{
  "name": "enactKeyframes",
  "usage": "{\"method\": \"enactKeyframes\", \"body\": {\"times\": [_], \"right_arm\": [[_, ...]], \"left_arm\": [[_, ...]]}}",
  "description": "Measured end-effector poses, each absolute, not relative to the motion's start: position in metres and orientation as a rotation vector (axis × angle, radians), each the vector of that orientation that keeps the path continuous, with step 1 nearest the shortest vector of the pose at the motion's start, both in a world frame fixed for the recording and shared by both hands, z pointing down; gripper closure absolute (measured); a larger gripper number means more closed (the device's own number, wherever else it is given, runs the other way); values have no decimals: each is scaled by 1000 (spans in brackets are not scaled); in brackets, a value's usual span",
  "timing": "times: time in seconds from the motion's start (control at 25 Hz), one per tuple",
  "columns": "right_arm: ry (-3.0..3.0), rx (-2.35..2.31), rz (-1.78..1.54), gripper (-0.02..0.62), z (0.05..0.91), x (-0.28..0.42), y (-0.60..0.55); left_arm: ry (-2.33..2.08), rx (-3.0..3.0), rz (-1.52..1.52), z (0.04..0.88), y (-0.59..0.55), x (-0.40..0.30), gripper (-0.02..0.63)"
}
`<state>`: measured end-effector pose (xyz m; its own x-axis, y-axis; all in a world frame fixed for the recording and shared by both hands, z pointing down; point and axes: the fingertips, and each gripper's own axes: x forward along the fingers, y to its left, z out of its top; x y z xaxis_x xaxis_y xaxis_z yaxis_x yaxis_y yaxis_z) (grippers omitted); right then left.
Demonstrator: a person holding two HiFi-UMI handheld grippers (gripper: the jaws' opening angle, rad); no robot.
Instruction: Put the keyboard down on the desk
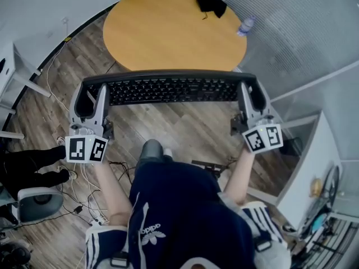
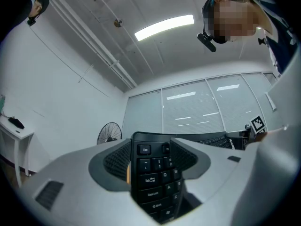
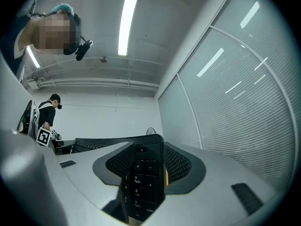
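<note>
A long black keyboard [image 1: 171, 89] hangs level in the air in front of me, in the head view just short of the round wooden table's [image 1: 168, 32] near rim. My left gripper [image 1: 92, 91] is shut on its left end, and my right gripper [image 1: 251, 91] is shut on its right end. In the left gripper view the keyboard [image 2: 153, 173] with its Esc and Tab keys sits clamped between the grey jaws of the left gripper [image 2: 150, 159]. The right gripper view has the number-pad end of the keyboard [image 3: 141, 182] pinched in the right gripper [image 3: 143, 168].
A black cloth-like item [image 1: 211, 3] lies at the table's far side. A water bottle [image 1: 245, 26] is by its right edge. Cables [image 1: 84, 200] trail on the wood floor at left beside a chair [image 1: 33, 203]. A white desk [image 1: 314, 161] stands at right. Another person [image 3: 47, 112] stands far off.
</note>
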<state>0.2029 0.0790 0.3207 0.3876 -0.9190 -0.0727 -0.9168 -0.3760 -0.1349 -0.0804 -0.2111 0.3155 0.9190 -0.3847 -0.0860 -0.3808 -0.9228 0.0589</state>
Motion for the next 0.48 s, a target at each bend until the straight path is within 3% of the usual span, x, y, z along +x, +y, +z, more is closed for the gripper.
{"method": "enactKeyframes", "body": {"times": [0.48], "right_arm": [[1732, -2468, -35, 417, 274, 210, 125]], "left_arm": [[-690, 3001, -134, 277, -151, -90, 362]]}}
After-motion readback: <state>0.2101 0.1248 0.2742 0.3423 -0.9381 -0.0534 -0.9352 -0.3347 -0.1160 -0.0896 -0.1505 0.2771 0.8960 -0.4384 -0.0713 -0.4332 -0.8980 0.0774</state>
